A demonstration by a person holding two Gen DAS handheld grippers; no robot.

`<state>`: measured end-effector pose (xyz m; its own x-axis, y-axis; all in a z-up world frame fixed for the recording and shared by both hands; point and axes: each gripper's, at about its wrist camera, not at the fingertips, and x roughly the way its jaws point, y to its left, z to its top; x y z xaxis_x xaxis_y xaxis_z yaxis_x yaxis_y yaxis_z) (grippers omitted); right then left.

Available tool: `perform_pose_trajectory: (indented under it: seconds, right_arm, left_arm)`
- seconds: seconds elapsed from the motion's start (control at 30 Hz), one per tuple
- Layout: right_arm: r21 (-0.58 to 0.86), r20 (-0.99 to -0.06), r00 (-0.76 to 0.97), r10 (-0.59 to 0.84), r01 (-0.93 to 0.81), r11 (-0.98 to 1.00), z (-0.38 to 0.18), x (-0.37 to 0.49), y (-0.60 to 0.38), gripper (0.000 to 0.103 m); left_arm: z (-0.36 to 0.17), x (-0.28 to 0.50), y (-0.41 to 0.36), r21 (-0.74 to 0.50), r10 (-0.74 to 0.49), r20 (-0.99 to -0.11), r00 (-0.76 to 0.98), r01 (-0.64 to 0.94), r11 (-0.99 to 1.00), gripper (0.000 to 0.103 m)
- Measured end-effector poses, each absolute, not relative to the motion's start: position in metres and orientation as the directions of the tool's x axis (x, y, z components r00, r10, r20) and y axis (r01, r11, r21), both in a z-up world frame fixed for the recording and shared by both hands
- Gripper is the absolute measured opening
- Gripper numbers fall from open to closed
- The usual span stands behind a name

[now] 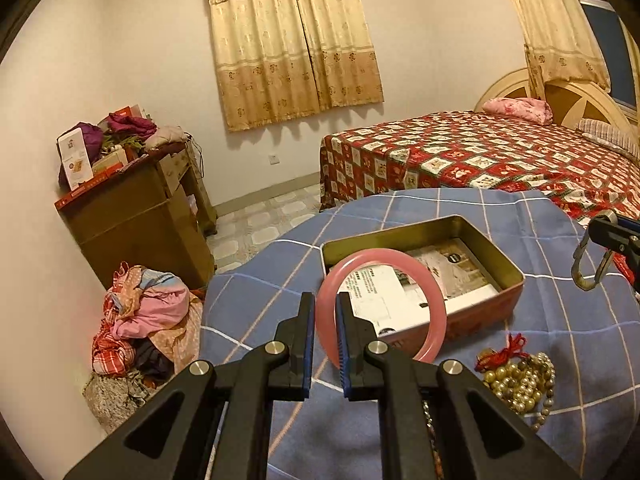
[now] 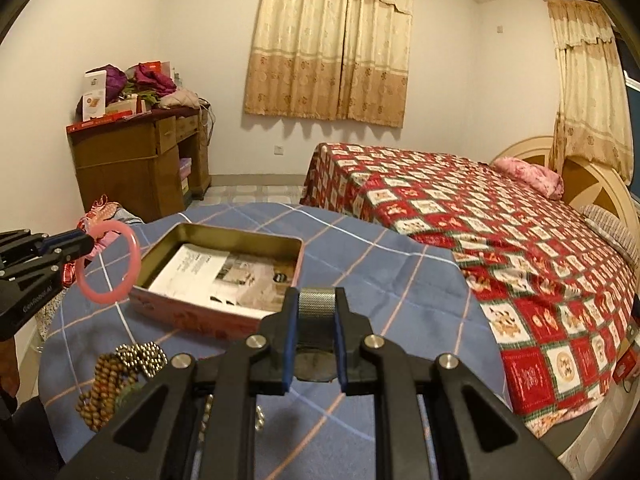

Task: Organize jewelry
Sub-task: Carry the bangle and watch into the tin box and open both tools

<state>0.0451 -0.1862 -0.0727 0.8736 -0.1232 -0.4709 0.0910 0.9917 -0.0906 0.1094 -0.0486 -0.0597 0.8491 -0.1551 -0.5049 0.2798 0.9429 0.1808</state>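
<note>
Bare blue cloth (image 2: 384, 264) lies right of the open tin (image 2: 280, 242); beads (image 2: 120, 376) crowd its near-left side.

- A table covered with a blue plaid cloth (image 1: 540, 344).
- On it, an open metal tin (image 1: 508, 276) lined with printed paper.
- Nearby lies a pile of beaded necklaces (image 1: 520, 384).

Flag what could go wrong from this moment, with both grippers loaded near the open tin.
1. The left gripper pinches the pink bangle at only one spot on its rim, so it may swivel or slip before reaching the tin.
2. The right gripper holds a metal carabiner by its knurled sleeve; smooth metal could rotate in the grip.
3. Both grippers converge on the tin, so they could collide or nudge it across the cloth, toward the bead strands.
</note>
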Motion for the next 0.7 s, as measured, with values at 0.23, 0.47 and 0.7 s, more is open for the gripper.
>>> perform_pose_trajectory:
  seconds: [0.23, 0.47, 0.7]
  right_arm:
    - [-0.110, -0.463, 0.881, -0.095, 0.049, 0.993, -0.068, 0.066, -0.169, 0.018]
    - [-0.121, -0.461, 0.884, -0.076, 0.022, 0.992, -0.063, 0.089, -0.159, 0.018]
    - [-0.134, -0.460, 0.884, -0.087, 0.028, 0.991, -0.064, 0.113, -0.156, 0.018]
  left_arm:
    - [-0.056, 0.126, -0.056, 0.207, -0.138, -0.500, 0.855, 0.273, 0.939, 0.010]
    - [-0.057, 0.147, -0.064, 0.223, -0.128, -0.505, 0.854, 0.272, 0.936, 0.010]
    - [-0.057, 0.169, -0.073, 0.240, -0.103, -0.505, 0.857, 0.254, 0.937, 0.010]
